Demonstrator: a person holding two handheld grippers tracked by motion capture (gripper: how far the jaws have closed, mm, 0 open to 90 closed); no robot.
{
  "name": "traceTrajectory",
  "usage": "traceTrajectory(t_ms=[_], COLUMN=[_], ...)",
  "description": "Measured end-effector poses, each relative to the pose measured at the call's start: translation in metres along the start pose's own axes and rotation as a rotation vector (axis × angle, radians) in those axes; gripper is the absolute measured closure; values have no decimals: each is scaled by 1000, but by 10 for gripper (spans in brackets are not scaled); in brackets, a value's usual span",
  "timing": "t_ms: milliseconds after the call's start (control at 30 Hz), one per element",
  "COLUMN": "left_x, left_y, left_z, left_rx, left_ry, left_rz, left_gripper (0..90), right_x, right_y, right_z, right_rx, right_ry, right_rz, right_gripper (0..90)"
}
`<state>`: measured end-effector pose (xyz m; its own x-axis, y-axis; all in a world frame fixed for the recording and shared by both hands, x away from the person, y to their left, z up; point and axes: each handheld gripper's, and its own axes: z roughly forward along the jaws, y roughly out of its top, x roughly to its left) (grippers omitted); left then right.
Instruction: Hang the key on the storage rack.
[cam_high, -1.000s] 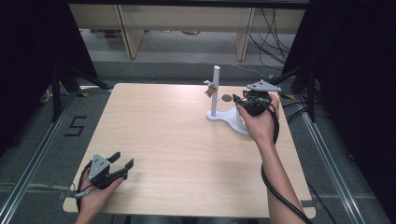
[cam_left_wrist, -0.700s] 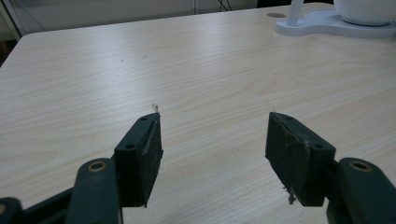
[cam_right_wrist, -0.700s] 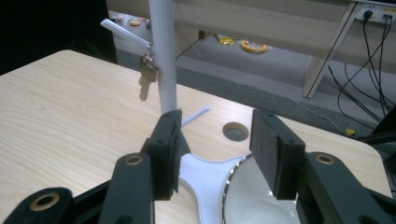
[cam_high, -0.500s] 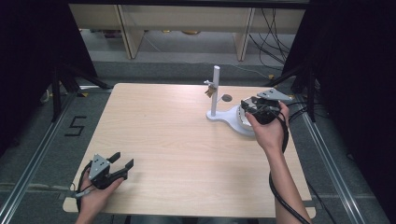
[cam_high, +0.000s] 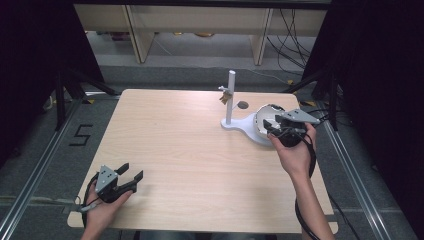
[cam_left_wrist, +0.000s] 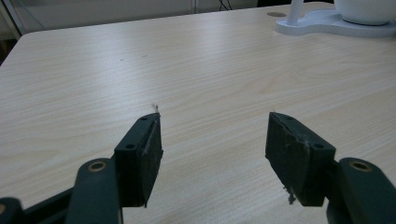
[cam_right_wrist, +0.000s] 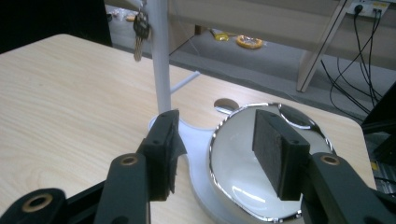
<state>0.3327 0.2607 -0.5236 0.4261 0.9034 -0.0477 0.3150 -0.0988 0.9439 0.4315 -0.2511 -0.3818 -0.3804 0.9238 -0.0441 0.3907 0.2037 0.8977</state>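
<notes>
Resting near the tabletop's near-left corner, the left gripper (cam_high: 126, 176) has its jaws spread wide over bare wood. Toward the far right edge of the table (cam_high: 190, 150) stands a white stand (cam_high: 231, 100), a bunch of keys (cam_high: 224, 95) hanging from its post. Just right of the post, the right gripper (cam_high: 272, 123) hovers over the stand's shiny bowl (cam_right_wrist: 247, 168), jaws spread, pinching nothing.

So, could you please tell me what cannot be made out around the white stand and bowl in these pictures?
- Bowl, high view: its near side sits behind the right tongs.
- Keys, right gripper view: top cut off by the frame edge; too small in the high view.
- Stand post, left gripper view: cut off at the top.
</notes>
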Motion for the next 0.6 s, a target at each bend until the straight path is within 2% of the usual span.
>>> traceTrajectory(t_ms=[67, 100, 133, 167, 200, 367, 400, 467, 500, 600], left_x=[0, -1, 0, -1, -1, -1, -1, -1, -1, -1], left_y=[0, 0, 0, 0, 0, 0, 0, 0, 0, 0], left_z=[0, -1, 0, 0, 0, 0, 0, 0, 0, 0], left_rx=[-2, 12, 11, 10, 11, 11, 11, 11, 3, 3], left_ry=[-1, 7, 4, 5, 5, 7, 7, 7, 2, 2], left_rz=[0, 1, 4, 5, 7, 7, 7, 8, 7, 7], left_gripper=[360, 360, 360, 361, 361, 361, 361, 361, 361, 361], right_x=[-2, -2, 0, -2, -1, -5, -5, -5, -6, -6], right_y=[-6, -8, -11, -14, -17, -28, -31, -35, -39, -51], right_z=[-2, -3, -5, -5, -7, -14, -14, -18, -17, -20], right_rx=[-3, -8, 6, -6, 1, 0, -4, 14, -3, 2], right_ry=[-2, 1, 1, -8, -4, -15, 0, -7, -5, -6], right_rz=[-27, -28, -6, -38, -27, -36, -19, -8, -17, 4], right_gripper=[509, 507, 505, 503, 502, 499, 498, 497, 497, 495])
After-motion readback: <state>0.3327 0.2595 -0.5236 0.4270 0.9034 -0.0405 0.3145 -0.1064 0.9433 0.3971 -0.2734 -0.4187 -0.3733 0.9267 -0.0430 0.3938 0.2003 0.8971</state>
